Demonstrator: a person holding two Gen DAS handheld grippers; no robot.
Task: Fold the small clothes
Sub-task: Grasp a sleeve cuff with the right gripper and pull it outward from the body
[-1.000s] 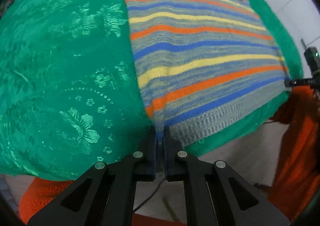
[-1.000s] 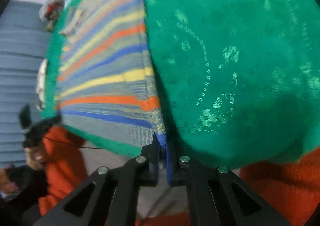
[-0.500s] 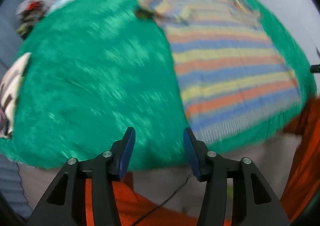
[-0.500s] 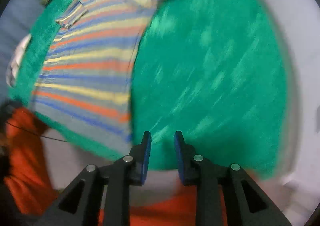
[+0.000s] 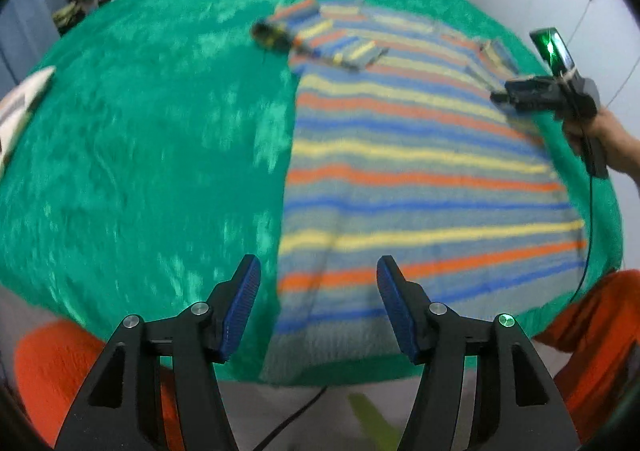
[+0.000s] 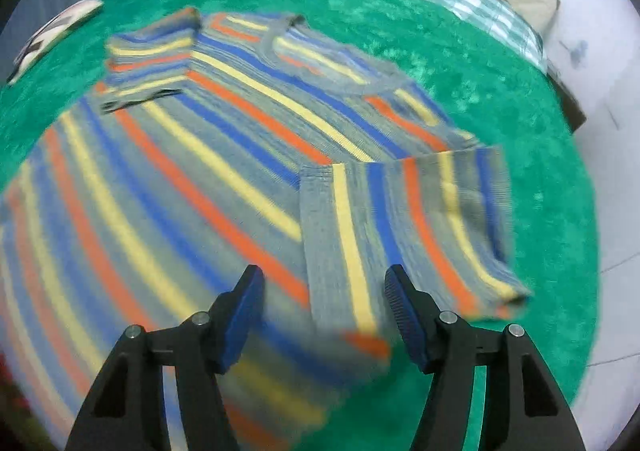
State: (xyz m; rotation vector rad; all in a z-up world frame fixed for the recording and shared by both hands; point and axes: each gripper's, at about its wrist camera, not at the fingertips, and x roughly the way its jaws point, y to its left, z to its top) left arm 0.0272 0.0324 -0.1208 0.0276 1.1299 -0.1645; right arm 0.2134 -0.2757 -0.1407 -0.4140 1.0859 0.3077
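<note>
With both tongs wide open and empty, left tongs (image 5: 318, 305) and right tongs (image 6: 324, 315), bring your right down on the folded sleeve (image 6: 404, 227) at twelve o'clock (striped sweater (image 5: 420, 171) flat on the bed (image 5: 140, 151)) and pinch its cuff.

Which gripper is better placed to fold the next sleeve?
Right. The right gripper, jaws open, hovers directly over the near sleeve; the left gripper sits back at the sweater hem.

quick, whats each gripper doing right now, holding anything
Left gripper: open, holding nothing, above the striped sweater's hem.
Right gripper: open, holding nothing, over the folded-in sleeve.
</note>
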